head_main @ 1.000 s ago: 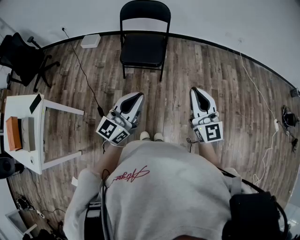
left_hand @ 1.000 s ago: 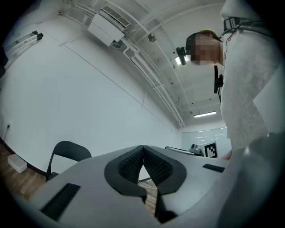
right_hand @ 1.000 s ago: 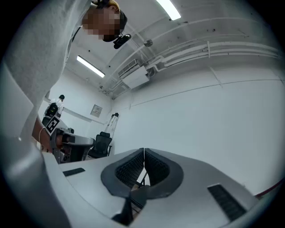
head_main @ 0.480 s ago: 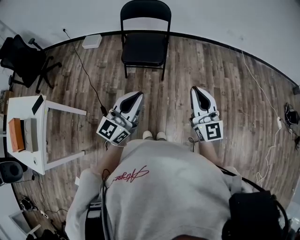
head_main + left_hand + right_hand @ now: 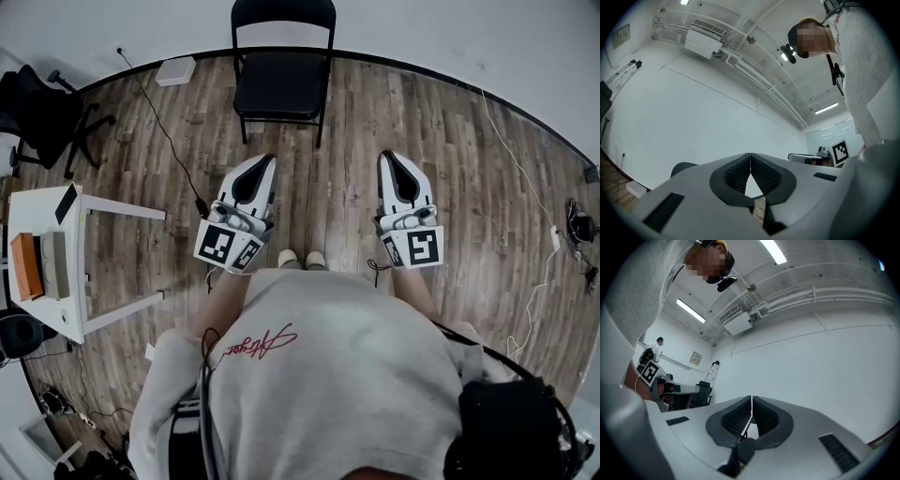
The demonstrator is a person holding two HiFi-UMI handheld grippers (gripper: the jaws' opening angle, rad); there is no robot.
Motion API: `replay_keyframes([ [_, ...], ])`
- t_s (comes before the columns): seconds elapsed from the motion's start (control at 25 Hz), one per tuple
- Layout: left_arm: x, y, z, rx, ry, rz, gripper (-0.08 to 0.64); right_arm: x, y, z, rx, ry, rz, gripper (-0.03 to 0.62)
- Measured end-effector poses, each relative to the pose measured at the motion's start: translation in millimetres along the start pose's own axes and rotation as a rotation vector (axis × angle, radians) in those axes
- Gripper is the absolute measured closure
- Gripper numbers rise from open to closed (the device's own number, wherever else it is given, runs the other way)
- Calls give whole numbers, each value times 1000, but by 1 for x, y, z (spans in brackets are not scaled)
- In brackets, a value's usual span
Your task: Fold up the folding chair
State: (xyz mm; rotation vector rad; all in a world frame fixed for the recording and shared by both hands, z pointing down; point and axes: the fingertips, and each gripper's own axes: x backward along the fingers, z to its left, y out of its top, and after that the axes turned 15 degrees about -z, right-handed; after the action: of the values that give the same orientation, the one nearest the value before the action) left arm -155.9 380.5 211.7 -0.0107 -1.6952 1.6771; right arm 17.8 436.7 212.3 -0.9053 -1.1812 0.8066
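A black folding chair [image 5: 282, 73] stands unfolded on the wood floor by the far wall, facing me. My left gripper [image 5: 271, 158] is held in front of my body, a good way short of the chair's front legs, shut with nothing between its jaws. My right gripper [image 5: 385, 156] floats level with it to the right, also shut and empty. In the left gripper view the left gripper [image 5: 750, 154] shows its tips pressed together, and the chair's dark back [image 5: 683, 168] peeks over its body. In the right gripper view the right gripper [image 5: 751, 398] points at the white wall.
A white table [image 5: 47, 281] with an orange box [image 5: 25, 265] stands at the left. A black office chair [image 5: 47, 112] sits at the far left. A cable [image 5: 164, 131] runs across the floor from the wall, and more cables [image 5: 525, 187] lie at the right.
My left gripper has moved a little forward and turned straighter towards the chair. The view has shifted, so the chair sits slightly higher in the frame. The right gripper has hardly moved.
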Motion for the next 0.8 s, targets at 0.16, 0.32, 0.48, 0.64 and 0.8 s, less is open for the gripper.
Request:
replay_keyframes([
  [0.16,-5,-3,24,-92,160,-4,543,-2,-4,-7,-7,18,-7,574],
  [0.32,-16,-9,49,-167,284,-20,543,-9,-11,-13,-22,42,-12,574],
  [0.48,-24,-18,55,-173,294,-4,543,-21,-20,-15,-28,61,-6,574],
  [0.64,-35,-31,74,-165,283,3,543,-44,-34,-23,-36,73,-14,574],
  [0.8,-58,-46,93,-163,263,21,541,-72,-51,-39,-22,76,-13,574],
])
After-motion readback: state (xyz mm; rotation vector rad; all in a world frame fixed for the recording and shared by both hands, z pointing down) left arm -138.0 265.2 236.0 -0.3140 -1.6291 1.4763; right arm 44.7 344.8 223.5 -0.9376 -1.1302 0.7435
